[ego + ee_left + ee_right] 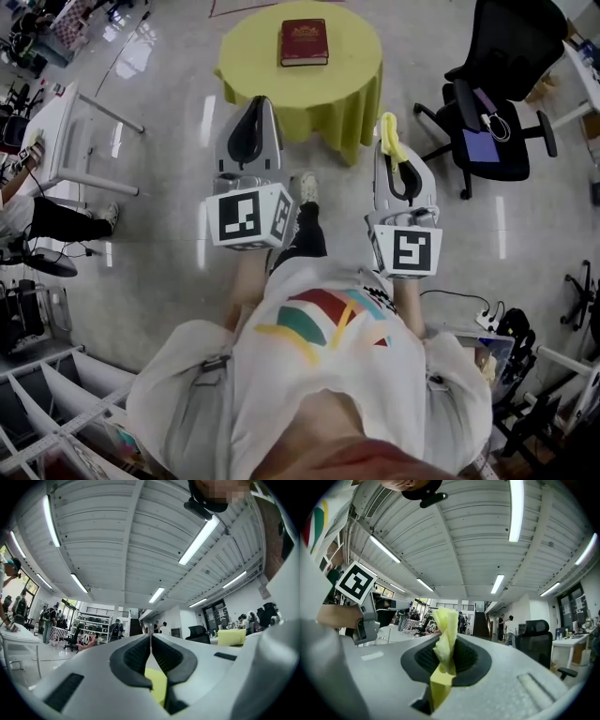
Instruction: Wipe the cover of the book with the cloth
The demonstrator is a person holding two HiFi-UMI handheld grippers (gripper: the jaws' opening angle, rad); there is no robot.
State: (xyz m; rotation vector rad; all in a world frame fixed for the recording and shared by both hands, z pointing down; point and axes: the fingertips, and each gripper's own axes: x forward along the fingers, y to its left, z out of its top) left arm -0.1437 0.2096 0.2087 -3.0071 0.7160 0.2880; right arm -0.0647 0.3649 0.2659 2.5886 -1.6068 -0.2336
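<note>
A dark red book (304,42) lies closed on a round table draped in yellow-green (347,84), at the top of the head view. Both grippers are held up in front of the person, short of the table. My right gripper (386,127) is shut on a yellow cloth (394,145); in the right gripper view the twisted cloth (446,625) sticks up from between the pads of the right gripper (445,646). My left gripper (258,105) is shut with nothing in it, and in the left gripper view the left gripper (151,641) has its pads pressed together and points up towards the ceiling.
A black office chair (497,84) stands right of the table. A white desk (66,122) and a seated person (42,220) are at the left. A power strip and cable (486,319) lie on the floor at the right. White shelving (47,412) fills the lower left.
</note>
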